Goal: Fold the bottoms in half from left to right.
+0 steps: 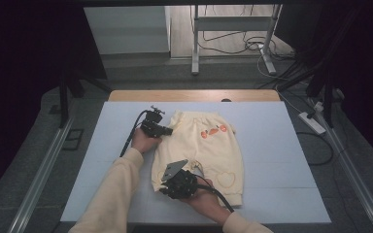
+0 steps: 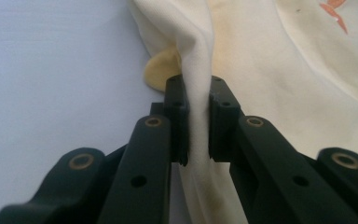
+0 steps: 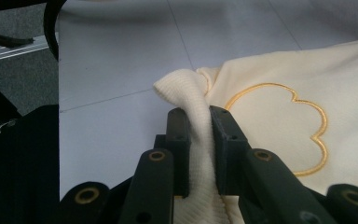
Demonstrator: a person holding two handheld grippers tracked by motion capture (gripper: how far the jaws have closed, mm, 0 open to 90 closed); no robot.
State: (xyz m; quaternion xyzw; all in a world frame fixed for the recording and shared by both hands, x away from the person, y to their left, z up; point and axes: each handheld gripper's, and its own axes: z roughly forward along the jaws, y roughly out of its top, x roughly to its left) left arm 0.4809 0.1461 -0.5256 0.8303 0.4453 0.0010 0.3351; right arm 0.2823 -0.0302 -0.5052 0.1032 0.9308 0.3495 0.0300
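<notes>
No text, label, brand, number or sign can be read on anything here.

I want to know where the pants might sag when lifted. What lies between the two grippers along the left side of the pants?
In the high view, only the pants' own cream side edge runs from the left gripper, shut near the waist, to the right gripper, shut on the ribbed cuff.

one pair of cream trousers (image 1: 201, 145) is counted on one table (image 1: 281, 160). two grippers are seen, a left gripper (image 1: 167, 130) and a right gripper (image 1: 163, 187), each held by one hand. two yellow outline patches are stitched on the legs, and one orange print is seen near the waistband.
</notes>
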